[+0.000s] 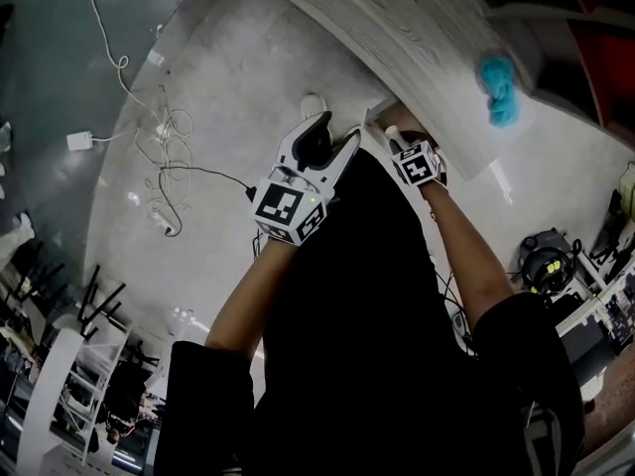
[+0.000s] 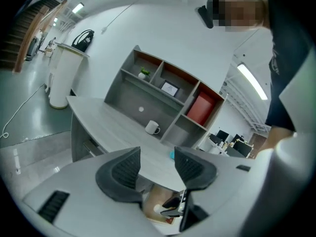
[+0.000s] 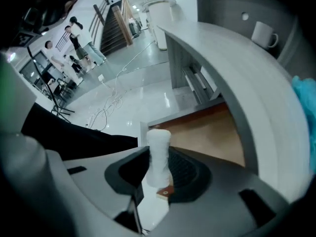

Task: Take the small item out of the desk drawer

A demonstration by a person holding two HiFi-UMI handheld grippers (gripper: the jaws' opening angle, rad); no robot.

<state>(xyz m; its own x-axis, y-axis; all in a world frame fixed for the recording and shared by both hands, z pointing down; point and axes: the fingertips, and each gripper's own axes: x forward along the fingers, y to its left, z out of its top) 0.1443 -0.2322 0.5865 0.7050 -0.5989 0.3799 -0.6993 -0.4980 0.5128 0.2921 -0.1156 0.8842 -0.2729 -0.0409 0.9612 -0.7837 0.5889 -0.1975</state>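
A small white cylindrical item point(image 3: 158, 154) stands upright between the pads of my right gripper point(image 3: 159, 166), which is shut on it just above the open desk drawer point(image 3: 210, 132) with its wooden floor. In the head view the right gripper point(image 1: 395, 139) is at the drawer's front point(image 1: 375, 117), under the curved grey desk point(image 1: 397, 28). My left gripper point(image 1: 333, 139) hovers beside it to the left, open and empty. The left gripper view shows its jaws point(image 2: 157, 164) apart, with the white item point(image 2: 159, 210) below them.
A white mug point(image 2: 152, 128) and a blue fluffy cloth point(image 1: 499, 89) sit on the desk, in front of a grey shelf unit point(image 2: 163, 90). Loose white cables point(image 1: 164, 157) and an adapter point(image 1: 79, 140) lie on the glossy floor to the left. Several people stand far off point(image 3: 74, 41).
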